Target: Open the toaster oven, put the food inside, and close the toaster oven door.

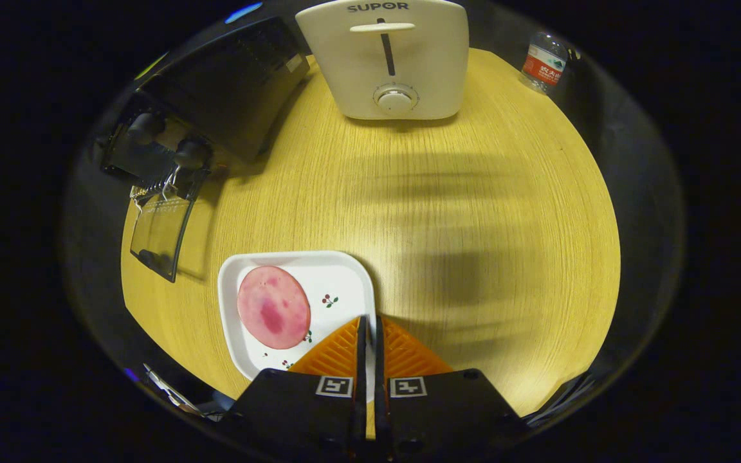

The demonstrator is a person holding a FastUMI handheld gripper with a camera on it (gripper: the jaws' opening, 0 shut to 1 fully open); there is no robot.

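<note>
A round pink slice of food (pixel 273 307) lies on a white square plate (pixel 338 276) on the wooden table, just left of my fingers. My gripper (pixel 368 319) is shut, with only a thin slit between its fingers and nothing in them; the tips hover over the plate's right rim. The black toaster oven (pixel 229 90) stands far beyond the plate to the left. Its glass door (pixel 161 235) is folded down open, and a wire rack (pixel 152 191) shows at the mouth. Two dark knobs (pixel 190 153) sit on its front.
A white pop-up toaster (pixel 390 58) stands at the back of the table, straight ahead. A small water bottle (pixel 543 63) stands off the table's back right corner. Bare wooden tabletop (pixel 473 212) stretches ahead and right of my fingers.
</note>
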